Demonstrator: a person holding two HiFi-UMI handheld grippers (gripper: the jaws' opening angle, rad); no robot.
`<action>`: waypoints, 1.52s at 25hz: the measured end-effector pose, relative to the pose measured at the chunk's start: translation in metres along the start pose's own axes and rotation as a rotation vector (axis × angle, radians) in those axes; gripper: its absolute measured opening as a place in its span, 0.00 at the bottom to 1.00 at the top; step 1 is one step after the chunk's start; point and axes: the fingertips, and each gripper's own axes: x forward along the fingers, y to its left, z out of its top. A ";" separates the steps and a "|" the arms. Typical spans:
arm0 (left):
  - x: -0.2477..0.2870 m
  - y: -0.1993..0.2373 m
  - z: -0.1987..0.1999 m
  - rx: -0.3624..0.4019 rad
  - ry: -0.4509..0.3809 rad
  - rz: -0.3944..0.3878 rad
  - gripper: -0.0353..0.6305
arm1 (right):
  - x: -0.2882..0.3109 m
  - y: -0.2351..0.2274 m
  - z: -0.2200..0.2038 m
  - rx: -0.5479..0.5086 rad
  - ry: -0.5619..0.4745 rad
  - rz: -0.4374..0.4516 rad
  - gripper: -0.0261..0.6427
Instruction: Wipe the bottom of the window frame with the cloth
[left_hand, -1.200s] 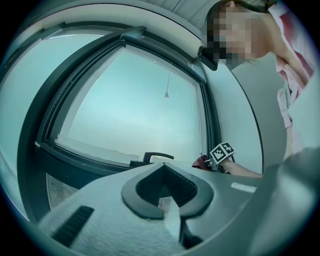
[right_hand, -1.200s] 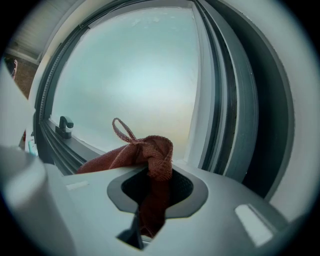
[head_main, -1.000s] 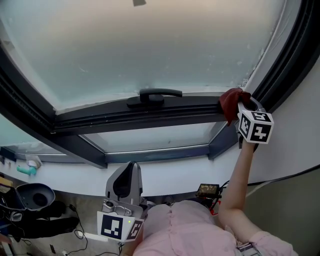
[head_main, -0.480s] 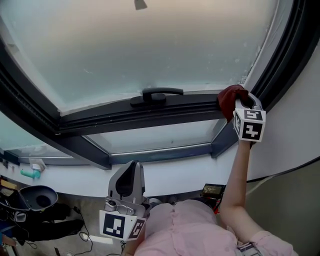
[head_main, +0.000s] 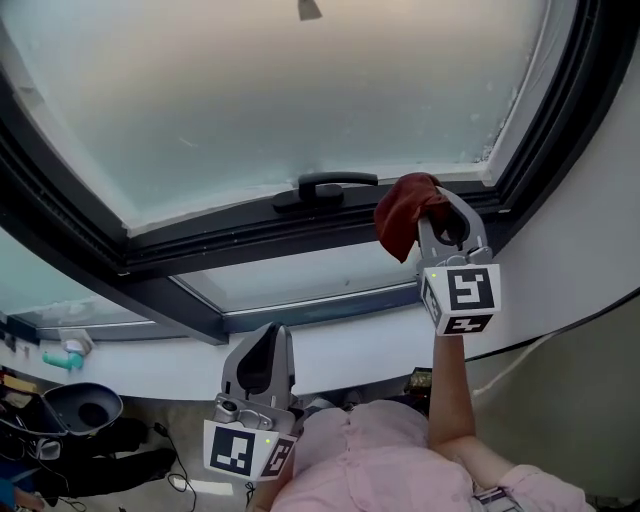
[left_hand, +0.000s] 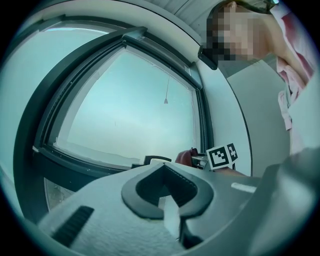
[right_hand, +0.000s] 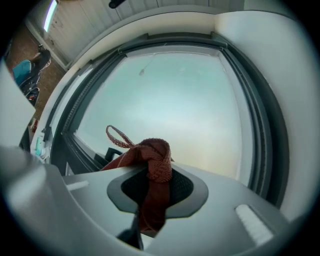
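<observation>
One red cloth (head_main: 400, 212) is clamped in the right claw (head_main: 432, 212), bunched at the bottom of the window frame (head_main: 250, 238), just right of its single handle (head_main: 335, 186). The left claw (head_main: 262, 352), closed on nothing, hangs low.

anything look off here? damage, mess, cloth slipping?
Nothing damaged or spilled. Two small notes: the red cloth is bunched up in the right gripper with a loose loop sticking out, not spread flat against the window frame. Whitish specks edge the glass near its lower right corner.
</observation>
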 end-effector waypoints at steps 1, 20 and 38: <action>-0.003 0.004 0.003 -0.001 0.001 0.001 0.05 | 0.004 0.017 0.001 -0.007 0.002 0.023 0.15; -0.058 0.086 0.011 -0.024 0.012 0.075 0.05 | 0.058 0.146 -0.025 -0.211 0.113 0.096 0.14; -0.040 0.086 0.006 -0.045 0.029 -0.016 0.05 | 0.064 0.131 -0.030 -0.167 0.161 0.164 0.14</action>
